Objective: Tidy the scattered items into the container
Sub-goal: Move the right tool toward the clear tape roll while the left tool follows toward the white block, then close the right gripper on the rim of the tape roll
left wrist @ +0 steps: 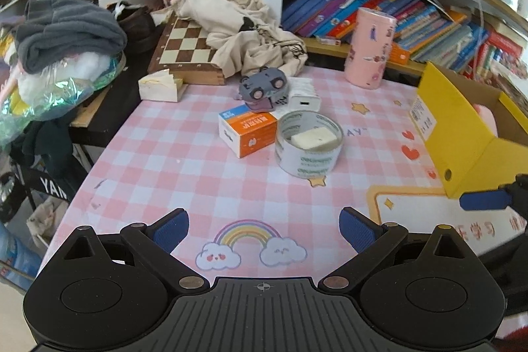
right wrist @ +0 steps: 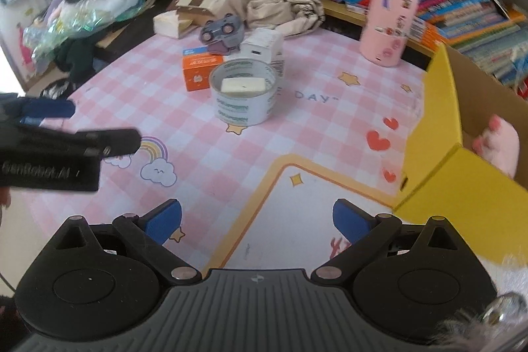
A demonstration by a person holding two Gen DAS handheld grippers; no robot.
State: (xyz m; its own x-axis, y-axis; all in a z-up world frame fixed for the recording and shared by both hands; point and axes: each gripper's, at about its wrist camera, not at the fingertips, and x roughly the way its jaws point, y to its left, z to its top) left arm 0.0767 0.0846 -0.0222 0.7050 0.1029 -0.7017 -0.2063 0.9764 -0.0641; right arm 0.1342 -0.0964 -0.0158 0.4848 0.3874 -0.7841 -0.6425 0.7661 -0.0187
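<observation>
Pink and white checked cloth [left wrist: 158,160] with a rainbow, stars and hearts covers the table, and messy bookshelves stand behind it.

Near the middle of the cloth sits a wide roll of clear sticky tape [left wrist: 308,142] with a pale yellowish block [left wrist: 313,138] lying inside its ring. The roll looks light and stiff, a bit slippery on its outside. I think the best hold is across the ring wall, one finger inside and one outside, or across the whole ring if the fingers reach. The block may stay behind when the roll is lifted.

Touching the roll on one side is a small orange and white cardboard box [left wrist: 247,129]. It looks light, with flat sides that are easy to pinch. Resting on its back edge is a grey toy car with pinkish wheels [left wrist: 262,84], hard and bumpy, likely to roll. Just beside the car is a white ribbed charger block [left wrist: 305,96], hard and smooth.

Over to the right stands the open yellow cardboard box [right wrist: 432,134], with a soft pink plush toy [right wrist: 498,147] already inside.

The left gripper [left wrist: 264,231] hangs low over the rainbow, fingers spread wide, holding nothing. The right gripper [right wrist: 257,220] is near the yellow box, also wide apart and empty.
</observation>
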